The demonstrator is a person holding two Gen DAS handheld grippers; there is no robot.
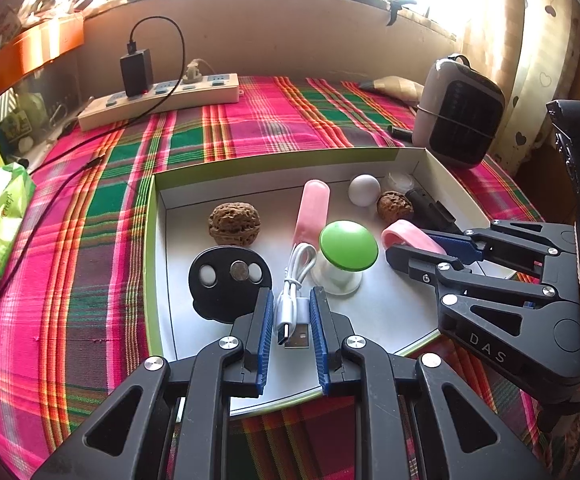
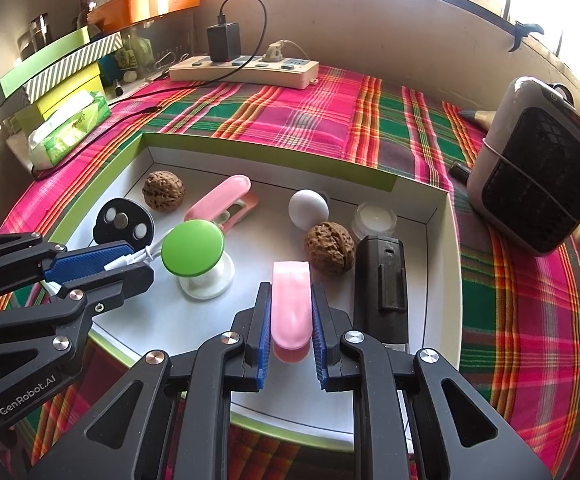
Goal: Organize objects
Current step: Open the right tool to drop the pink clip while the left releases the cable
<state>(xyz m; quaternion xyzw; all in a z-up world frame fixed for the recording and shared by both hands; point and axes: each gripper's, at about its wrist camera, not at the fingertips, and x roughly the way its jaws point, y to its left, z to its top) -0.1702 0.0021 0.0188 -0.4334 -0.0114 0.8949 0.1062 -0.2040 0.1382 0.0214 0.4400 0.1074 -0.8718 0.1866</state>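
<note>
From the left wrist view, the left tongs (image 1: 290, 312) are pinching a bundled white cable (image 1: 295, 284) between their blue pads, nearly closed on it, with the plugs poking out toward the camera and the cable's loop partly hiding behind the green-topped stand (image 1: 348, 246). The right tongs (image 1: 400, 254) are coming in from the right edge, where their body is being cut off by the frame, and they are blocking most of the pink clip (image 1: 408, 236) they are holding. All of this is sitting inside a shallow white tray (image 1: 250, 168) with a green rim, lying on a plaid cloth over the counter (image 1: 250, 120). A black disc (image 1: 226, 280) is lying just beside the left pad, and a walnut (image 1: 234, 224) is resting farther back with bare tray floor around it. Bright window glare is washing out the top of the picture. From the right wrist view, the right tongs (image 2: 291, 320) are closed tight on the pink clip (image 2: 290, 304), whose lower end is showing below the pads near the tray's front rim. A black rectangular device (image 2: 380, 284) is lying just to the right, close to the tray's right wall, its near end hidden behind the tongs' arm. A second walnut (image 2: 328, 248) is sitting just beyond the clip, a white ball (image 2: 308, 208) behind it, and a small clear jar (image 2: 374, 218) in the far corner. The left tongs (image 2: 130, 266) are entering from the left edge, holding the white cable, mostly hidden behind the green stand (image 2: 194, 248). The open floor lies in the tray's middle.
</note>
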